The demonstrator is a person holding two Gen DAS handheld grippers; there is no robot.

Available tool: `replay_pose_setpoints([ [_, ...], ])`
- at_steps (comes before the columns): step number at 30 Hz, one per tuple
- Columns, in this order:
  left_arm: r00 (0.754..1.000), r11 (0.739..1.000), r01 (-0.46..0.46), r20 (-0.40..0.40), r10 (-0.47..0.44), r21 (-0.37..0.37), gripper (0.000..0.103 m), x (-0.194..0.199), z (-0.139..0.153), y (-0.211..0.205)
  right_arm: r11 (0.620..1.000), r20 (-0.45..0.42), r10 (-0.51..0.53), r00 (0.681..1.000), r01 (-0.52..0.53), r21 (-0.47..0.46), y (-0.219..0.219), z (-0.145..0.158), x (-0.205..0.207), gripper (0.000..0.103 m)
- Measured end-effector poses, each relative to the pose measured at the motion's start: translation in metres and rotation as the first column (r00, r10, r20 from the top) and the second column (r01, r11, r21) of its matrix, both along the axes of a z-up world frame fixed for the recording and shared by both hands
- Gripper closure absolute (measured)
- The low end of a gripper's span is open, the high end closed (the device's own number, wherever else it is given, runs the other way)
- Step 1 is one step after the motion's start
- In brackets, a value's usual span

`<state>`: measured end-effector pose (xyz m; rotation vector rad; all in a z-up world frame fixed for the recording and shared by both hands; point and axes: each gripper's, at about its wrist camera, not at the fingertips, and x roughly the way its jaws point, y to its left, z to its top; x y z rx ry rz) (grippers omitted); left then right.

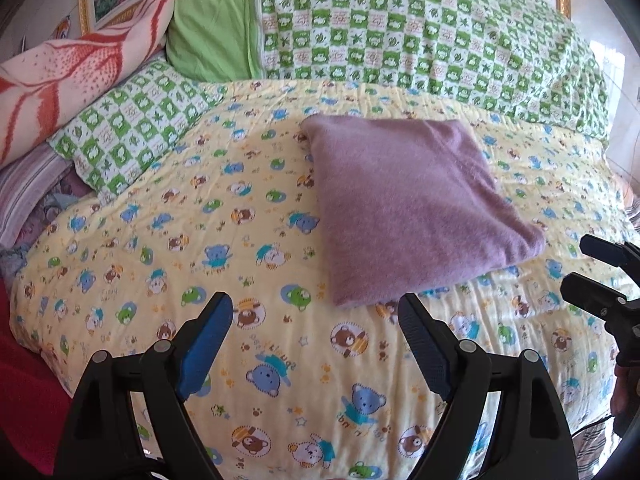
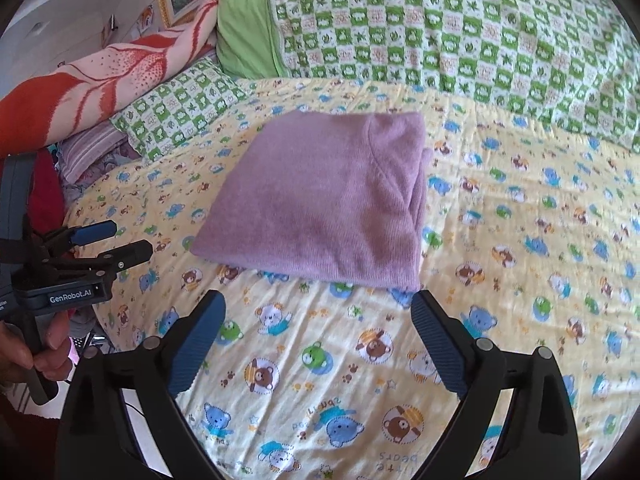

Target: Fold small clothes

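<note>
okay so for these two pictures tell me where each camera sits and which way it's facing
Left wrist view: on the left gripper, angled down over the yellow bear-print quilt toward the folded purple garment; its own open fingers show, and the right gripper at the right edge.
Right wrist view: on the right gripper, same downward slant from further right; its own open fingers show, plus the left gripper and the hand holding it.
Shared: garment, quilt, green checked blanket, both grippers.

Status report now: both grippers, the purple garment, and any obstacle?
Left hand-held gripper open, empty. Right hand-held gripper open, empty. Purple garment lies folded on the bear quilt, touched by neither. Nothing in the way.
</note>
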<state>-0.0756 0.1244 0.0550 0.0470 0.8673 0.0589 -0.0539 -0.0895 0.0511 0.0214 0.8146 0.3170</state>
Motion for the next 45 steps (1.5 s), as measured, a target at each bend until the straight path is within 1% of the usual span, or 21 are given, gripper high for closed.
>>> replay_pose_setpoints([
  [4,1.0,1.0,0.013,0.02,-0.013,0.0,0.011,0.008,0.007,-0.005,1.0,0.036,0.001,0.999,-0.001,-0.012,0.0,0.01,0.011,0.003],
  [8,1.0,1.0,-0.006,0.021,0.006,-0.019,0.01,0.015,0.005,-0.006,1.0,0.046,0.006,0.999,-0.005,-0.022,0.002,0.011,0.02,0.001],
  [12,0.999,0.999,-0.036,0.007,0.036,-0.03,0.01,0.02,-0.008,-0.003,0.999,0.036,0.008,0.999,-0.007,-0.037,0.006,0.003,0.027,0.001],
  [15,0.999,0.999,-0.042,-0.01,0.042,-0.017,0.01,0.021,-0.019,-0.003,0.999,0.031,0.0,1.0,0.001,-0.036,0.008,-0.006,0.028,0.001],
  [21,0.999,0.999,-0.031,-0.039,0.032,0.006,0.01,0.017,-0.037,-0.007,1.0,-0.005,-0.02,1.0,0.02,-0.024,0.006,-0.024,0.028,0.001],
  [29,0.998,0.999,-0.011,-0.059,0.014,0.05,0.009,0.013,-0.054,-0.015,0.997,-0.051,-0.075,0.996,0.074,-0.01,0.001,-0.043,0.028,0.001],
  [33,0.997,0.998,-0.006,-0.07,0.01,0.064,0.009,0.013,-0.059,-0.017,0.997,-0.055,-0.068,0.996,0.067,-0.027,0.004,-0.053,0.026,0.001],
  [38,0.997,0.998,-0.008,-0.079,0.013,0.06,0.009,0.013,-0.062,-0.017,0.998,-0.052,-0.051,0.997,0.049,-0.043,0.008,-0.06,0.024,0.001],
  [45,0.997,0.998,-0.027,-0.07,0.03,0.052,0.009,0.013,-0.057,-0.015,0.998,-0.026,-0.027,0.999,0.025,-0.055,0.014,-0.057,0.022,0.001],
])
